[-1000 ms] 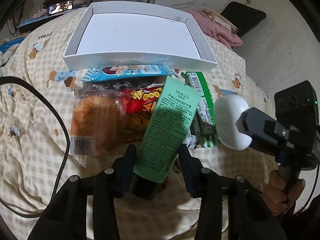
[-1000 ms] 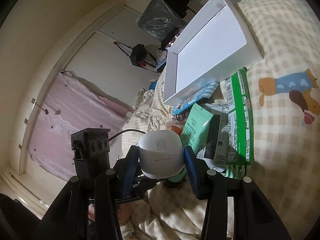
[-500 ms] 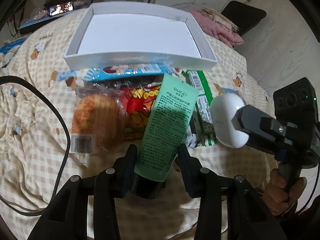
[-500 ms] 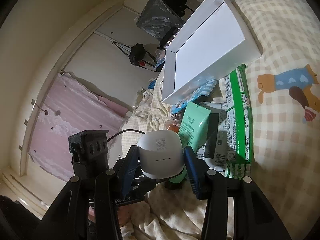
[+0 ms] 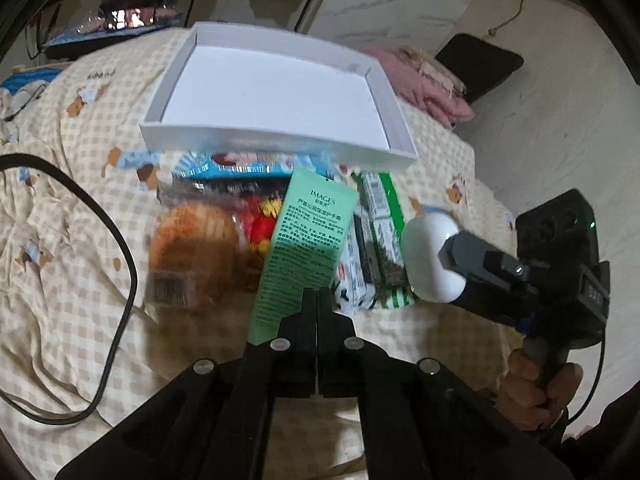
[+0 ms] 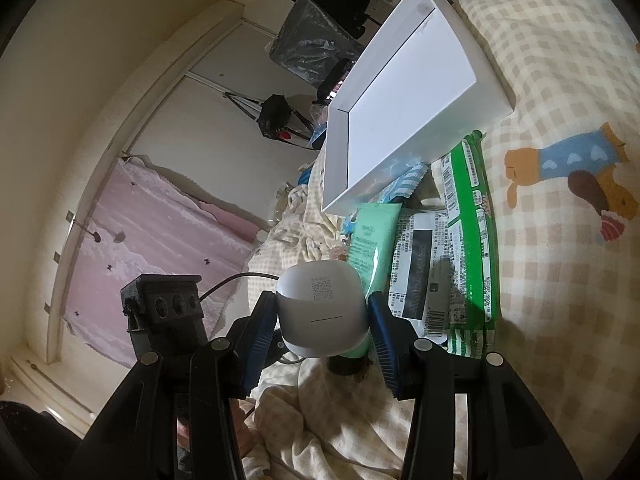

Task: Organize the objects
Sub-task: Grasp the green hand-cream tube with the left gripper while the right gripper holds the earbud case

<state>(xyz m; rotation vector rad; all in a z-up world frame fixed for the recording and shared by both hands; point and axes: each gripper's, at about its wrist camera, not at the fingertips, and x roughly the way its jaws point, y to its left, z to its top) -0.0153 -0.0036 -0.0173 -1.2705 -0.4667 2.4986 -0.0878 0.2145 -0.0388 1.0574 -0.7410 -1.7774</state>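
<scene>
On the checked bedspread (image 5: 72, 240), below a white tray (image 5: 276, 142), lies a green tube (image 5: 306, 248) printed "IMAGES" over small, unreadable text, beside a green wrapper (image 6: 472, 240) and a white barcoded packet (image 6: 420, 272). The white case (image 6: 322, 312), bearing a QR code, is pinched between the blue pads (image 6: 258, 344) of the right gripper (image 6: 322, 334). The left gripper (image 5: 316, 300) has its fingers pressed together with nothing between them; a second ago they straddled the tube's lower end, which they now partly cover. The bread packet (image 5: 192, 248) and red snack bag (image 5: 260, 224) are motion-blurred, and a blue wrapper (image 5: 240, 166) is half hidden under the tray.
</scene>
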